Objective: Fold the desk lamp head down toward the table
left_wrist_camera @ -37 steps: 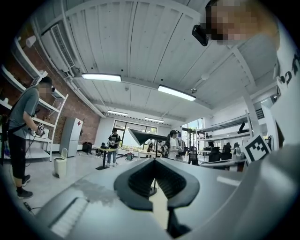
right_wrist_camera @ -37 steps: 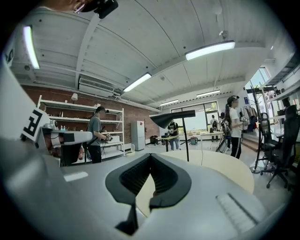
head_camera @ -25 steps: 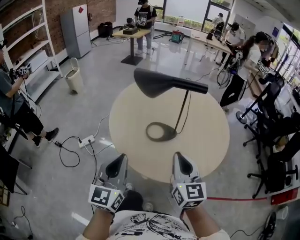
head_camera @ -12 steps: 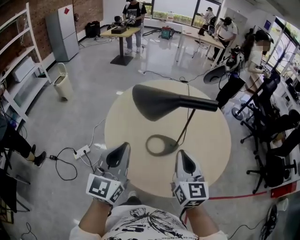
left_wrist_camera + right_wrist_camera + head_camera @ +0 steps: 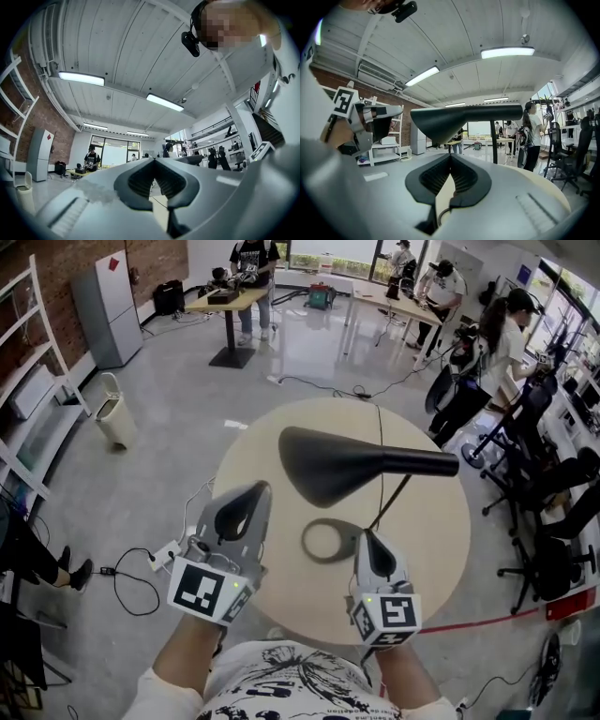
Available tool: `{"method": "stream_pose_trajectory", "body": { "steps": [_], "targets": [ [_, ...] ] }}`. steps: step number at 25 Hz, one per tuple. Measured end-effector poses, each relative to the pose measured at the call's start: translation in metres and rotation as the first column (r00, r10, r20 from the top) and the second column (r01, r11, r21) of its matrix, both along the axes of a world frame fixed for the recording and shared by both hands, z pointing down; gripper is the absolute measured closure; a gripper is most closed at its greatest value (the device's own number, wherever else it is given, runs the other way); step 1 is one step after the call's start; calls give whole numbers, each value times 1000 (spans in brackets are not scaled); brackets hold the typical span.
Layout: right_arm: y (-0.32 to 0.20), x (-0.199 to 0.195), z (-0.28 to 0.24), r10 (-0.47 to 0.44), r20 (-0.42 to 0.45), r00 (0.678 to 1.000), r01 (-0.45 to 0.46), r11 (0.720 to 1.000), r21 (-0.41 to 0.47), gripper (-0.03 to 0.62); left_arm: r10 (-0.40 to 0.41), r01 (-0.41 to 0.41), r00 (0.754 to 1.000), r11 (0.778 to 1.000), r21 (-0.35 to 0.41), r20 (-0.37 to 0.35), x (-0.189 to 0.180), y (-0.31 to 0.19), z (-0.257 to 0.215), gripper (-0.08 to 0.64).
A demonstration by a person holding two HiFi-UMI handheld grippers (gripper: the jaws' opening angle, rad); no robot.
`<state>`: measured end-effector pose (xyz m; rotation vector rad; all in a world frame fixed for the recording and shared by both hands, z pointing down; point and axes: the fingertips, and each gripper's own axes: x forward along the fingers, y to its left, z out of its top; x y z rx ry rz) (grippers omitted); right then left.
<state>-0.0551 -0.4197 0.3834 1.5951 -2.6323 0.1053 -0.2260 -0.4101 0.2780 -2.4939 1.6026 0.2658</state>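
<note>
The black desk lamp stands on the round beige table (image 5: 431, 549). Its wide head (image 5: 337, 465) is held level, high over the ring-shaped base (image 5: 330, 541), and a thin stem (image 5: 392, 502) slants down to the base. My left gripper (image 5: 255, 489) is raised just left of the head, a little apart from it, shut and holding nothing. My right gripper (image 5: 368, 536) is lower, shut and empty, right beside the base. In the right gripper view the lamp head (image 5: 454, 119) hangs above the closed tips of the right gripper (image 5: 451, 155). The left gripper view shows the left gripper (image 5: 153, 160) pointing up toward the ceiling.
A power strip (image 5: 167, 554) with cables lies on the floor at the left. Office chairs (image 5: 548, 568) stand to the right of the table. A bin (image 5: 115, 418), shelves and a grey cabinet (image 5: 106, 306) line the left wall. People (image 5: 497, 343) work at desks further back.
My left gripper has risen and moved forward to beside the lamp head. My right gripper has moved forward over the table to the base. The lamp itself has not moved.
</note>
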Motion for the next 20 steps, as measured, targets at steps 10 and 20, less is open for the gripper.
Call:
{"method": "stream_pose_trajectory", "body": {
  "steps": [10,20],
  "targets": [
    [-12,1,1,52,-26,998,-52,999,-10,583,73,-73,997,996,59,16,5,-41,-33,556],
    [-7,-9,13,72,-34,997,-74,997,-39,583,114,-115,993,993,37,19,8,-46,-23,557]
  ]
}}
